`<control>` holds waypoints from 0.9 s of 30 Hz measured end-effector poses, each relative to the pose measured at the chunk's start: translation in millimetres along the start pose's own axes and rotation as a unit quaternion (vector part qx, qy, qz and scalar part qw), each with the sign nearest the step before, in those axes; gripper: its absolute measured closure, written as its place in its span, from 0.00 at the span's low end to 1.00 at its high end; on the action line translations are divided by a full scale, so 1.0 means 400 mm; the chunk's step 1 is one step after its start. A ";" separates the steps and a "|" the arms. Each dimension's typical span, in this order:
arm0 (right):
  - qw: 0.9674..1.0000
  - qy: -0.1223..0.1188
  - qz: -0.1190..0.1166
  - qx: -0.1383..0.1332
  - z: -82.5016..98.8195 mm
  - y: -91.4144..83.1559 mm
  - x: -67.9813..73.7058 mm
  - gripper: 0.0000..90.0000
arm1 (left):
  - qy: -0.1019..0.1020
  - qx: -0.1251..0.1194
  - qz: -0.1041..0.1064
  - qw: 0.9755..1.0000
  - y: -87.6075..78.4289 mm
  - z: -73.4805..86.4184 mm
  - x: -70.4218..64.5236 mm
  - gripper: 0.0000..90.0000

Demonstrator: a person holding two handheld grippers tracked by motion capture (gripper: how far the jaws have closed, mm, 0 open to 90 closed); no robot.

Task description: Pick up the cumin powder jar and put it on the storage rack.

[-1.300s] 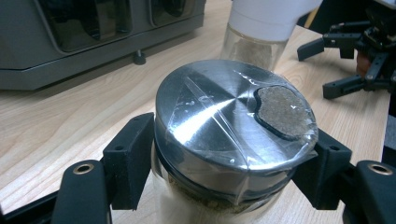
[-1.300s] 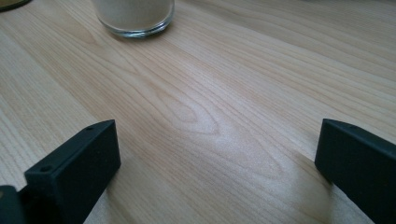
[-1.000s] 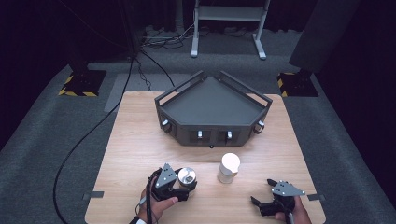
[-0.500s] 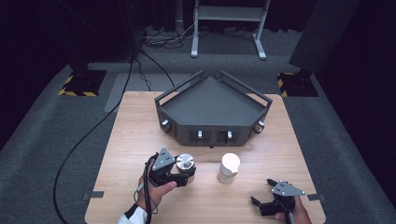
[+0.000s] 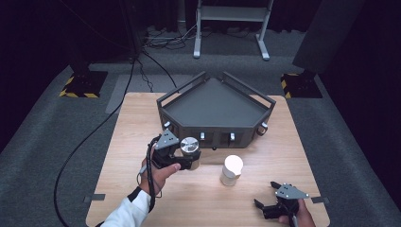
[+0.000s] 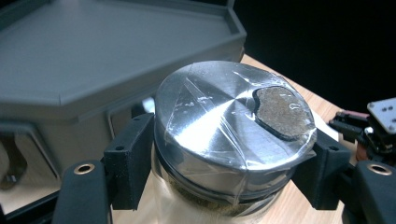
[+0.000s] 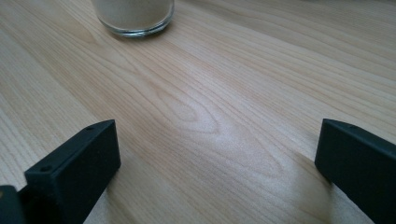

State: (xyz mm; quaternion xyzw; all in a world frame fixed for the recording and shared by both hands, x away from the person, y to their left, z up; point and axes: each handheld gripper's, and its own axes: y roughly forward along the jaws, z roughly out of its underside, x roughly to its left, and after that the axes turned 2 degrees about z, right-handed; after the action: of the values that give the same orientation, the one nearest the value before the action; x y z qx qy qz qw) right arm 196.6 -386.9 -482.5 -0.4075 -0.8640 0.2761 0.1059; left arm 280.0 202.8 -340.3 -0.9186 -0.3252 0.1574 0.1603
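Left gripper (image 5: 185,158) clamped on a jar (image 5: 190,150), black jaws pressing its glass body from both sides just under the metal lid (image 6: 233,123). Lid is taped over with clear film, dark patch near one edge. Jar is upright, long axis vertical, held just clear of the wooden table (image 5: 132,142) as far as the left gripper view shows.

Key relation: the grey tray (image 5: 215,101) stands directly beyond the jar, away from the person, its front wall close behind the lid in the high view. Tray floor sits higher than the tabletop on a frame, so the jar likely has to clear the rim before it can go forward and in. In the left gripper view the lid top looks about level with the rim; can't tell exactly.

Right gripper (image 5: 273,206) is down at the near right corner of the table, jaws wide apart, nothing between them, bare wood under it. Second jar (image 5: 231,170), white-lidded with pale contents, stands on the table between the two grippers, apart from both; its base shows at the top of the right gripper view (image 7: 133,16). Left hand (image 5: 158,175) is far nearer the tray than the right.
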 end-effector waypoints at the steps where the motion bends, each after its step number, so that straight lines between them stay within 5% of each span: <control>1: 1.000 0.000 0.000 0.000 0.000 0.000 0.000 0.00 | 0.002 -0.001 -0.001 1.000 0.001 -0.010 -0.001 0.34; 16: 1.000 0.000 0.001 0.000 0.000 0.000 0.001 0.00 | 0.023 -0.011 0.008 1.000 0.027 -0.151 0.029 0.34; 27: 1.000 0.002 0.002 -0.001 0.001 -0.001 0.002 0.00 | 0.038 -0.011 -0.008 0.999 0.065 -0.219 0.051 0.34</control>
State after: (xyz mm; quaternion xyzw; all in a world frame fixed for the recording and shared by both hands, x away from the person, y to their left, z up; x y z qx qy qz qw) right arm 195.6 -386.4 -482.7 -0.4099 -0.8631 0.2751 0.1066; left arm 343.9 179.9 -275.8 -0.9230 -0.3280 0.1175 0.1635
